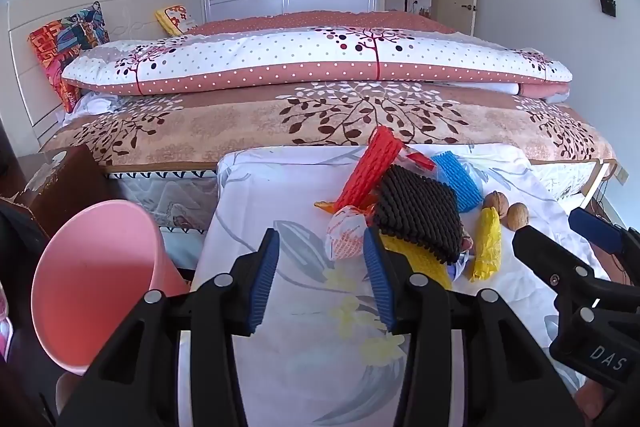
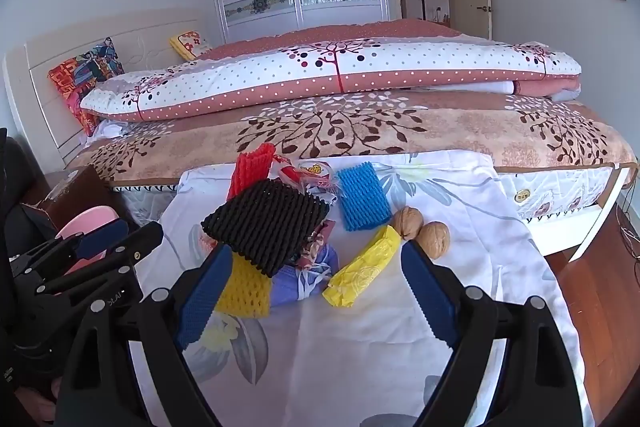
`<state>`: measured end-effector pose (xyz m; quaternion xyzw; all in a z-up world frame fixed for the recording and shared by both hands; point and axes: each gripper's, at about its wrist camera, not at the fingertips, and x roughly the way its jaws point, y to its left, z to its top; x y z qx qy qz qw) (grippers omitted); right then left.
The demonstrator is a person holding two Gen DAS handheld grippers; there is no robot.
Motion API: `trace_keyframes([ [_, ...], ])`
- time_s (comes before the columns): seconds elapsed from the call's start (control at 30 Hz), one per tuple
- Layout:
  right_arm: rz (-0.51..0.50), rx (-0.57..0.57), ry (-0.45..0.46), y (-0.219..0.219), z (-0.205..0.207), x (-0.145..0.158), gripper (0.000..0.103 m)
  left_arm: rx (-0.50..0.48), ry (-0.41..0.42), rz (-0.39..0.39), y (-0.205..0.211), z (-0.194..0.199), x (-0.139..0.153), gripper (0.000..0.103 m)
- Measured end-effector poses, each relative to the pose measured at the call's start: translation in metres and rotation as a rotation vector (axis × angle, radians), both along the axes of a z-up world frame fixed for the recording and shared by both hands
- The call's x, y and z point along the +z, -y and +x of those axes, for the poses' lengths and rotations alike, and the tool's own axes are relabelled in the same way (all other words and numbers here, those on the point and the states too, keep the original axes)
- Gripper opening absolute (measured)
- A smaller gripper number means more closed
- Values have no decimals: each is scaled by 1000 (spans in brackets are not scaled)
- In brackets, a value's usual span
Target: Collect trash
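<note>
A pile of trash lies on a white flowered cloth over a small table: a black foam net, a red foam net, a blue foam net, a yellow foam net, a yellow wrapper, a white and orange wrapper and two walnuts. My left gripper is open, just short of the white and orange wrapper. My right gripper is open, its jaws wide around the front of the pile, near the yellow wrapper. A pink bin stands at the left.
A bed with folded quilts runs behind the table. A brown nightstand stands at the left beside the bin. Wooden floor shows at the right. The right gripper also shows in the left wrist view.
</note>
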<state>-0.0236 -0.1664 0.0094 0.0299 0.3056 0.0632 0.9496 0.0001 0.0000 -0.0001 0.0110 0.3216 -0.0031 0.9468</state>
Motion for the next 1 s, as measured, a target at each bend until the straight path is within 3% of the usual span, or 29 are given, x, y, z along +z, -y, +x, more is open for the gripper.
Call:
trace_keyframes([
  [1.0,-15,13,18,-8,-1,7,85,-22,34,-23,-1,-6,5,44],
])
